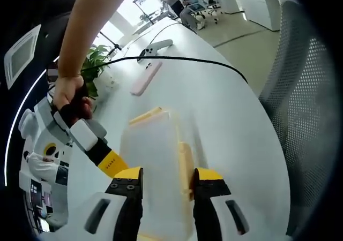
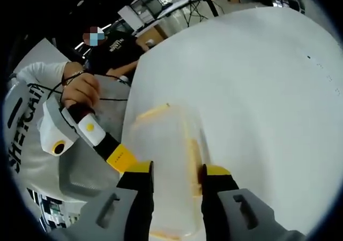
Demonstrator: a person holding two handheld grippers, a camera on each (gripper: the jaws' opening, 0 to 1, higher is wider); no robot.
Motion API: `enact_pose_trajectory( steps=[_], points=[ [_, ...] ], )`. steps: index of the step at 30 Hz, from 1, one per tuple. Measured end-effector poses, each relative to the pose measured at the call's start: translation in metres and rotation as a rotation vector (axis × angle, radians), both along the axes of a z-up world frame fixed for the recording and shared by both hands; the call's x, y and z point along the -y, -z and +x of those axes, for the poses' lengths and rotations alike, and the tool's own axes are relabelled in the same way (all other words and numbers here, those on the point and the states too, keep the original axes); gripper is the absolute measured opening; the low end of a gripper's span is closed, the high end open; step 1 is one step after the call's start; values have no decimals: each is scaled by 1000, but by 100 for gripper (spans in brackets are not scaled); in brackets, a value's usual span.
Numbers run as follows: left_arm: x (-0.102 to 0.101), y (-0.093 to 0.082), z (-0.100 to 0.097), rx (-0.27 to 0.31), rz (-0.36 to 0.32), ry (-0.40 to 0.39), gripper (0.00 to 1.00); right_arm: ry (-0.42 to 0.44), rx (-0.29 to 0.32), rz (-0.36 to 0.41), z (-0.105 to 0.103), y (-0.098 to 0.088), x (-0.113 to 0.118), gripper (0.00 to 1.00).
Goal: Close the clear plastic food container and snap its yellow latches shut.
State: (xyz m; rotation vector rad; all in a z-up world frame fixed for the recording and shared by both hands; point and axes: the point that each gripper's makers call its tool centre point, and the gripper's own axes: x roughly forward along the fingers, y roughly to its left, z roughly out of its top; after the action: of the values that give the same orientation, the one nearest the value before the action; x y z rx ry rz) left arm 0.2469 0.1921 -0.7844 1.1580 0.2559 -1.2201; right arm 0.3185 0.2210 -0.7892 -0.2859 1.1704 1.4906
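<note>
Here, clear plastic food container (image 1: 155,160) lying on white bench (image 1: 225,112), blurred in both views. Yellow latch (image 1: 185,166) visible along its long side, another yellow latch (image 1: 146,115) at far end; same two in right gripper view, side latch (image 2: 193,155) and far one (image 2: 153,112). Lid looks seated, hard to confirm through blur; cannot tell which latches are snapped.

Left tool (image 1: 168,185) jaws part-open, straddling container near end, one jaw just beside side latch, no clear clamp. Right tool (image 2: 177,185) likewise part-open, astride container body, gripping nothing visible. Other tool entering each view from the side, a hand (image 1: 69,93) on its handle.

Around: pink flat case (image 1: 146,79), white controller-like device (image 1: 154,48), black cable (image 1: 177,60), potted plant (image 1: 95,64), mesh chair (image 1: 305,107) beside bench.

Risks, as judgement: slick bench, light container, so a push on the latch could skate the box sideways; off-centre jaw could slip off the latch; lid misaligned could leave latch unsnapped.
</note>
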Motion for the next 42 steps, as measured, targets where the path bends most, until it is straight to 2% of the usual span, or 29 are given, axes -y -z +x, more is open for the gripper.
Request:
enact_pose_trajectory(
  steps=[1, 4, 5, 6, 7, 8, 10, 14, 16, 17, 19, 22, 24, 25, 28, 32, 36, 38, 39, 42],
  points=[
    [0, 0, 0, 0, 0, 0, 32, 4, 32, 1, -3, 0, 0, 31],
    [-1, 0, 1, 1, 4, 6, 32, 20, 66, 15, -16, -1, -2, 31],
    [-1, -1, 2, -1, 2, 8, 33, 30, 17, 29, -15, -4, -3, 32],
    [-2, -1, 2, -13, -8, 5, 33, 36, 30, 39, -14, -5, -3, 32],
    [-2, -1, 2, -12, -8, 15, 33, 41, 0, 46, -9, -7, -2, 33],
    [-3, -2, 2, -16, -12, 24, 33, 46, 17, 55, -5, -7, -2, 33],
    [-3, -3, 3, -33, -18, 32, 33, 22, 88, 74, -11, -9, -6, 33],
    [-2, -5, 2, -68, -32, 29, 34, -1, 155, 72, -13, -13, -7, 32],
    [-4, -3, -1, -89, -27, 25, 39, 5, 178, 67, -6, -13, -5, 33],
    [-4, -2, -5, -110, -30, 29, 42, 16, 191, 61, -6, -13, -4, 34],
    [-5, -1, -6, -116, -26, 20, 49, 38, 239, 61, 0, -15, 0, 39],
    [-7, -5, -5, -127, -38, 7, 50, 61, 261, 74, 2, -22, 5, 45],
    [-7, -9, -6, -191, -81, -29, 51, 71, 288, 68, 3, -27, 12, 49],
    [-7, -13, -4, -199, -96, -40, 52, 76, 317, 69, 5, -30, 16, 52],
    [-11, -24, 5, -187, -125, -64, 61, 82, 334, 63, 0, -36, 27, 64],
    [-20, -36, 19, -211, -159, -106, 63, 72, 374, 48, -9, -43, 40, 64],
    [-35, -37, 35, -235, -138, -171, 66, 57, 395, 14, -18, -43, 52, 71],
    [-40, -36, 40, -277, -127, -193, 70, 42, 418, -18, -22, -39, 58, 75],
    [-42, -36, 45, -279, -130, -216, 71, 33, 423, -26, -24, -36, 59, 77],
    [-47, -36, 48, -328, -123, -235, 72, 20, 418, -54, -32, -31, 63, 77]
  ],
)
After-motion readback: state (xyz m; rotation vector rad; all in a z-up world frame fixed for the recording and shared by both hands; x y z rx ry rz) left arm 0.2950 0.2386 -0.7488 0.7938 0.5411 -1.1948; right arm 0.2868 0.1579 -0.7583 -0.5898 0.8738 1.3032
